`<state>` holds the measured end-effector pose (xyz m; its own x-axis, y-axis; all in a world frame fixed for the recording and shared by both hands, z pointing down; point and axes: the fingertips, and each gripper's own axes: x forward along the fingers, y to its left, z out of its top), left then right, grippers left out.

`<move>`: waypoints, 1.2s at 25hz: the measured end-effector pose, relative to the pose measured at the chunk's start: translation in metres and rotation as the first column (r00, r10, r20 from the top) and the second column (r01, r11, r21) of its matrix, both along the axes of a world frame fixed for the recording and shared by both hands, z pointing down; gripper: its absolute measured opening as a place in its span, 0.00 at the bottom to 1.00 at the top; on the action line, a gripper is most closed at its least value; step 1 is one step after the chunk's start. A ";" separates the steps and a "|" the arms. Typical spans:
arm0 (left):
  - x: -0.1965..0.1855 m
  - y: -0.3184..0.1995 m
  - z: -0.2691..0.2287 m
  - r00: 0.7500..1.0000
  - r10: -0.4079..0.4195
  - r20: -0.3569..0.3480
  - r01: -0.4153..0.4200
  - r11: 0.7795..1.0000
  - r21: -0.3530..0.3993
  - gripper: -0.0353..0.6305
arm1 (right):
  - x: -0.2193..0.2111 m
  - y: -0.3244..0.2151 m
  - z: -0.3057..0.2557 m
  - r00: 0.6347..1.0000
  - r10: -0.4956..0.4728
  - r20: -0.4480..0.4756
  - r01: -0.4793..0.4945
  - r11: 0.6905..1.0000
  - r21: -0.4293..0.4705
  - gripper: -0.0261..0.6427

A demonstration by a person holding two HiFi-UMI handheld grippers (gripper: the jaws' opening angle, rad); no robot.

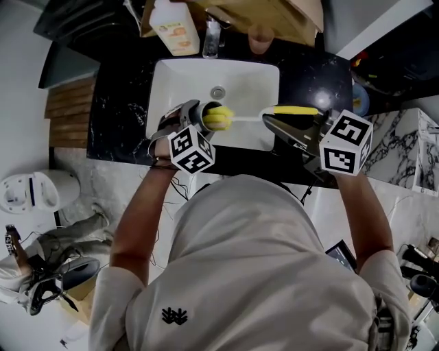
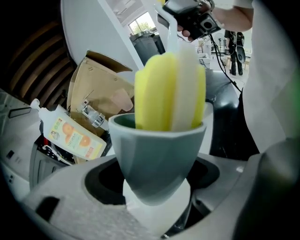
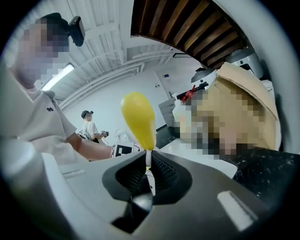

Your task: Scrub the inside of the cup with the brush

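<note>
Over the white sink (image 1: 257, 79), my left gripper (image 1: 186, 122) is shut on a grey cup (image 1: 199, 114). In the left gripper view the cup (image 2: 159, 154) sits between the jaws (image 2: 157, 192) with its mouth facing away. The brush's yellow and white sponge head (image 2: 169, 91) is stuck into the cup's mouth (image 1: 218, 118). Its handle (image 1: 296, 110) runs right to my right gripper (image 1: 278, 123). In the right gripper view the jaws (image 3: 149, 157) are shut on the thin white stem. The yellow grip (image 3: 138, 119) stands up past the fingertips.
A soap bottle with an orange label (image 1: 175, 27) (image 2: 70, 136) and a faucet (image 1: 212, 38) stand behind the basin, with a cardboard box (image 1: 274, 17) beyond. The black counter (image 1: 116, 103) surrounds the sink. The drain (image 1: 218, 92) lies just behind the cup.
</note>
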<state>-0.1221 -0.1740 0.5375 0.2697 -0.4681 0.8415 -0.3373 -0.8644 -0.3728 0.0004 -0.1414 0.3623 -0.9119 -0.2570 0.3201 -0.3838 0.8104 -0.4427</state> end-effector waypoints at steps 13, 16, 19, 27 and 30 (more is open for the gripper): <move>0.031 0.000 -0.014 0.999 0.051 0.002 -0.051 0.998 0.023 0.61 | -0.040 -0.013 0.033 0.997 0.037 -0.065 -0.032 0.997 0.073 0.10; 0.025 -0.001 -0.014 0.999 0.033 -0.003 -0.032 0.999 0.025 0.60 | -0.032 -0.014 0.037 0.996 0.050 -0.075 -0.047 0.998 0.049 0.10; 0.017 -0.001 -0.012 1.000 0.019 0.005 -0.019 1.000 0.023 0.60 | -0.017 -0.010 0.030 0.997 0.065 -0.050 -0.063 0.997 0.031 0.10; 0.009 -0.002 -0.006 1.000 0.005 0.025 -0.006 1.000 0.016 0.61 | 0.016 0.005 -0.001 0.997 0.067 -0.024 -0.065 0.995 0.070 0.11; 0.017 0.000 -0.008 1.000 0.022 0.021 -0.023 1.000 0.015 0.61 | 0.011 0.007 -0.006 0.998 0.058 -0.019 -0.057 0.996 0.075 0.11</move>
<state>-0.1051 -0.1735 0.5297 0.2629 -0.4753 0.8396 -0.3099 -0.8657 -0.3930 0.0112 -0.1345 0.3567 -0.8882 -0.3324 0.3173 -0.4392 0.8170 -0.3735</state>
